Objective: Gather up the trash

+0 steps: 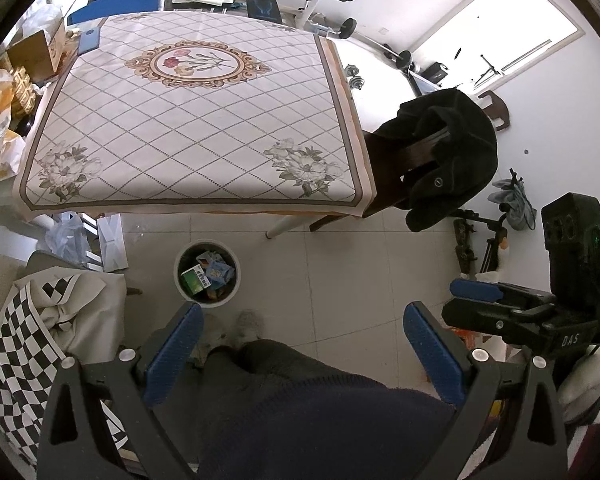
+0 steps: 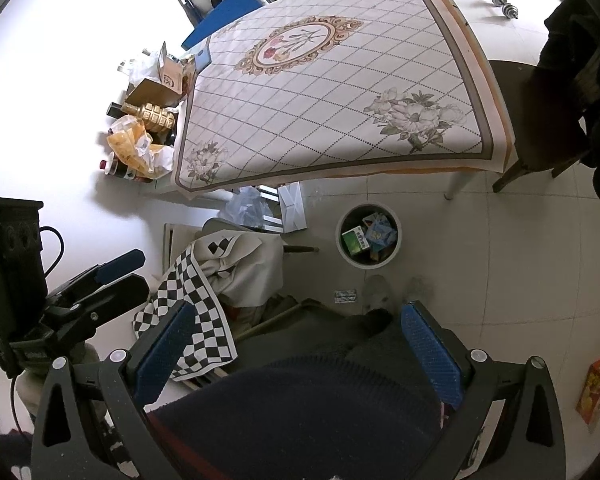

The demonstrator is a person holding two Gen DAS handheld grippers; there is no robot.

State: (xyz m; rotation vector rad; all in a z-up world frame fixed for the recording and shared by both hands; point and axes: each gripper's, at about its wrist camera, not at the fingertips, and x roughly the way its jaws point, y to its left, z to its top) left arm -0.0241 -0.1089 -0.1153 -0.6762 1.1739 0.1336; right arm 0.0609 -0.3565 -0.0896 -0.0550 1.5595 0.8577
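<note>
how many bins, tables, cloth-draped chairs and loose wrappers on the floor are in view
bin: 1
table: 1
draped chairs: 2, the dark jacket chair and the checkered cloth chair
floor wrapper: 1
total: 5

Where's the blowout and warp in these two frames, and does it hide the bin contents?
Left wrist: doorway at top right blown white; tablecloth edges bow from fisheye. Right wrist: wall on the left overexposed, detail lost. The trash bin and its cartons stay readable in both views, evenly lit, no motion blur.
</note>
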